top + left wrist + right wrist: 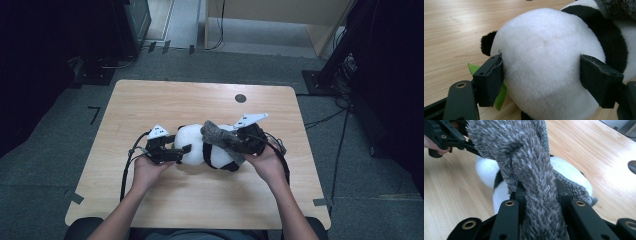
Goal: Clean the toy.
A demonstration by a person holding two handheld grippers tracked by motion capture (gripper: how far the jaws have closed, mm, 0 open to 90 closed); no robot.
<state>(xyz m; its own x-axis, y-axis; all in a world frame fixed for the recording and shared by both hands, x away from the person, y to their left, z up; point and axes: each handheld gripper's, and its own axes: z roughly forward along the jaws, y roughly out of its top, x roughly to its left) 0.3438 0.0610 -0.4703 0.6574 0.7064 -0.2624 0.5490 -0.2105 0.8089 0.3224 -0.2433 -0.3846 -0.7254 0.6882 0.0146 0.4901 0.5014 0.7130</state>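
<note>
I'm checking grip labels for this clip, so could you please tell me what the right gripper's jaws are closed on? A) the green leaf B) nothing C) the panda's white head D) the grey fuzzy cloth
D: in the right gripper view the right gripper has both jaws pinching the grey fuzzy cloth, which drapes over the plush panda.

- The high view was dim overall; the table (150,105) was the brightest surface, lit from above, while the floor margins at left and right fell into near black.
- A soft shadow lay on the table close under the plush panda (192,145).
- The high view was soft and low in detail, with straight lines bowing slightly towards the edges.
- The left gripper view was evenly lit and fairly sharp; the white plush (544,62) approached overexposure.
- In the right gripper view, glare washed out the table at upper right, and the nearest grey fabric (534,182) was slightly blurred.
</note>
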